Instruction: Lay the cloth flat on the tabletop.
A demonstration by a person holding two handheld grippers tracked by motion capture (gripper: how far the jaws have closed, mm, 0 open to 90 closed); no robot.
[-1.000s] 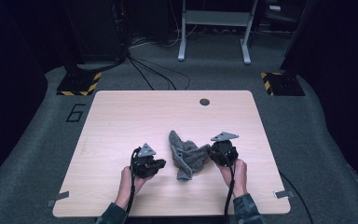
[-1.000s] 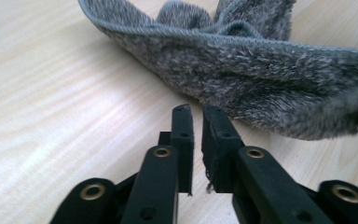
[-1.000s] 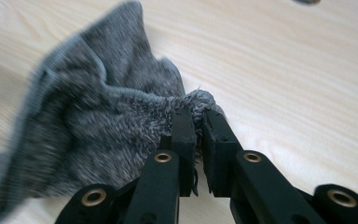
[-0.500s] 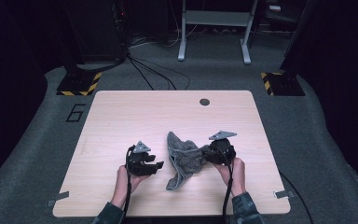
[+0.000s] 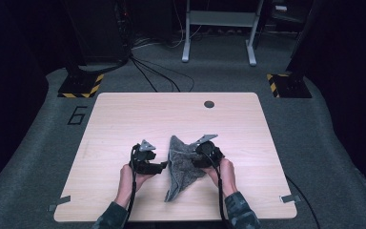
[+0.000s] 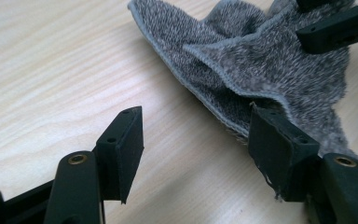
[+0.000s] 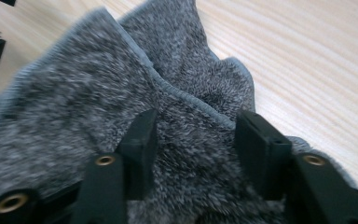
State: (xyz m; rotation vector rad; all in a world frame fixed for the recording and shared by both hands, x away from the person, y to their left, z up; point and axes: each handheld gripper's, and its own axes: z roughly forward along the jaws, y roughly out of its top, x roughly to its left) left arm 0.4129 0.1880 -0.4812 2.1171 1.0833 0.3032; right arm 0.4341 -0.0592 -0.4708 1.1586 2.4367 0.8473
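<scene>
A grey fuzzy cloth (image 5: 180, 168) lies rumpled on the wooden table (image 5: 124, 119), with a point trailing toward the front edge. My left gripper (image 5: 161, 166) sits at the cloth's left edge. Its jaws have just been opening, and bare table shows between them in the left gripper view (image 6: 196, 121), where the cloth (image 6: 261, 65) touches the right-hand jaw's outer side. My right gripper (image 5: 196, 160) rests on the cloth's right part. Its jaws have just been opening too and stand apart (image 7: 198, 119), with a fold of the cloth (image 7: 84, 93) lying loose between them.
A dark round grommet (image 5: 209, 104) sits near the table's far edge. Tape tabs (image 5: 59, 205) mark the front corners. On the floor behind are stands with yellow-black striped bases (image 5: 81, 85) and loose cables (image 5: 157, 76).
Both grippers' jaws have opened and let go of the cloth, which has dropped from a bunched heap into a longer, flatter shape. The right gripper has moved left over the cloth.
</scene>
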